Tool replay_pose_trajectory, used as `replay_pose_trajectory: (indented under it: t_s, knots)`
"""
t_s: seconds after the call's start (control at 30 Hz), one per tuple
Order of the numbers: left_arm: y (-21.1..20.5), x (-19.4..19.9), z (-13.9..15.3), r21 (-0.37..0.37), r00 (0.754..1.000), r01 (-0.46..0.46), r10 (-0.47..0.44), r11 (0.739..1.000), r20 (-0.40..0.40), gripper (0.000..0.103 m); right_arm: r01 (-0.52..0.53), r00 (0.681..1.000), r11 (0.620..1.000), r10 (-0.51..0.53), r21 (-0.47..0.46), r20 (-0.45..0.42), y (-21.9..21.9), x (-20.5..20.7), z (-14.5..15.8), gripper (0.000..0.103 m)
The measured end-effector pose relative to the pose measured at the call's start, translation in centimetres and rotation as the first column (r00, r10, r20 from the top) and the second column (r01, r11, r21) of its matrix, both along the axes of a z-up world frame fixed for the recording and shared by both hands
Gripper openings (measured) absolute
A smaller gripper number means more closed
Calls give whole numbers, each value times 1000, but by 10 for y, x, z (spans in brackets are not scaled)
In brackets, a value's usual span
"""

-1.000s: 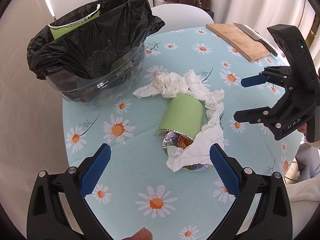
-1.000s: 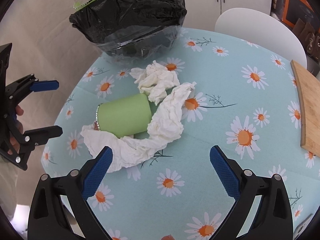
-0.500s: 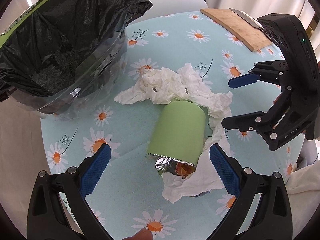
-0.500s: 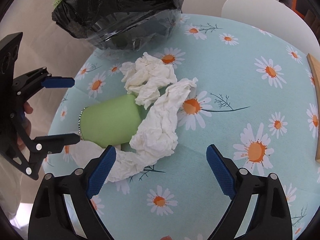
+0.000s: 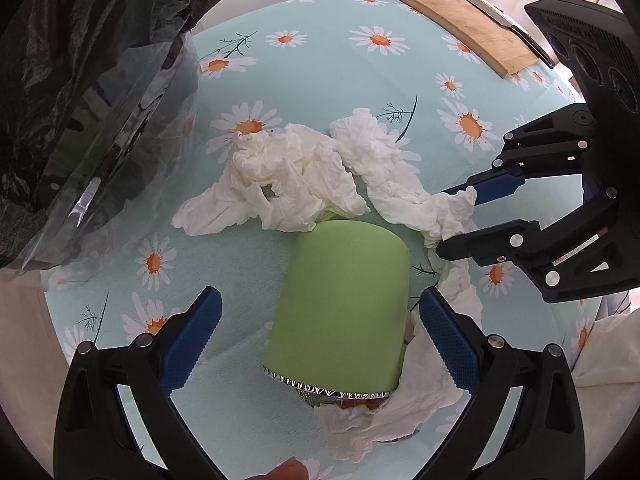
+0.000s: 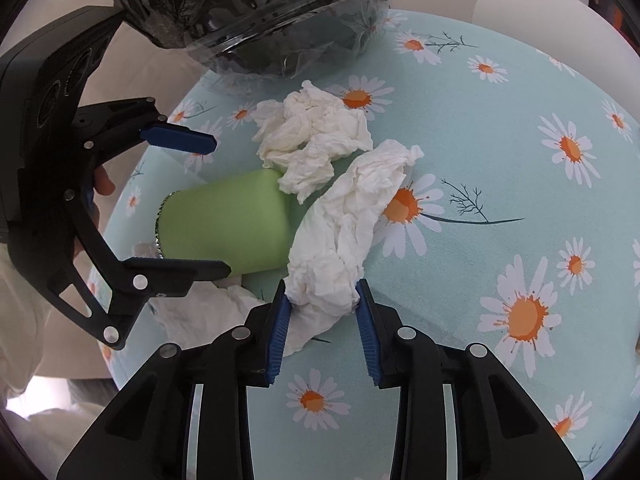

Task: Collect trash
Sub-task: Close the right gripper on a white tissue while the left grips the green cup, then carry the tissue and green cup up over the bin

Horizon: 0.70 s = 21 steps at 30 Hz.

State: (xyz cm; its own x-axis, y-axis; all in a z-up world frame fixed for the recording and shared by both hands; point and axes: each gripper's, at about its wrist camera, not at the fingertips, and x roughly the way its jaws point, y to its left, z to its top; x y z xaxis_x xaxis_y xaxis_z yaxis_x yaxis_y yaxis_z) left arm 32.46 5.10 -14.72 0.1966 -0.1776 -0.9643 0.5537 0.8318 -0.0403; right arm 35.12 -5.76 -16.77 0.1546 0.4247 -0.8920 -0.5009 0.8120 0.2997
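A green paper cup [image 5: 340,304] with a foil rim lies on its side on the daisy tablecloth, crumpled white tissues [image 5: 296,176] around it. My left gripper [image 5: 316,328] is open, its jaws on either side of the cup, apart from it; it also shows in the right wrist view [image 6: 200,204]. My right gripper [image 6: 322,300] is shut on a long crumpled tissue [image 6: 348,224] beside the cup [image 6: 228,220]; it shows in the left wrist view [image 5: 456,216]. The clear bin with a black bag [image 5: 80,80] stands at the table's far left.
A wooden cutting board [image 5: 460,20] with a knife [image 5: 496,16] on it lies at the far right of the table. A white chair [image 6: 532,12] stands behind the table. The table edge [image 5: 52,304] is near on the left.
My left gripper has moved forward and now straddles the cup. My right gripper has moved in and closed on the long tissue.
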Motion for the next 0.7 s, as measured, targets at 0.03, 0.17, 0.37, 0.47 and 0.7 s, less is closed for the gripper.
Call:
replay_pose_trajectory:
  t_s: [0.03,0.17,0.37,0.47,0.7]
  knots:
    - [-3,1,-2,9,1000,8,-8,1000,-8,93,4,1000,1000,-4,6,1,-4,-3,3,30]
    - [-11,3,-10,20,998,29,-27,999,-51,72,34,999,999,-34,14,10,-20,-17,12,30]
    - [-12,2,-7,18,998,7,-6,1000,-57,69,128,992,992,-128,14,10,-51,-34,16,30]
    - [-11,-2,0,27,999,8,-7,1000,-36,69,164,986,986,-164,17,12,-59,-41,18,30]
    - [1,-21,33,-7,999,-6,6,1000,40,69,216,975,975,-218,42,46,-69,-63,33,30]
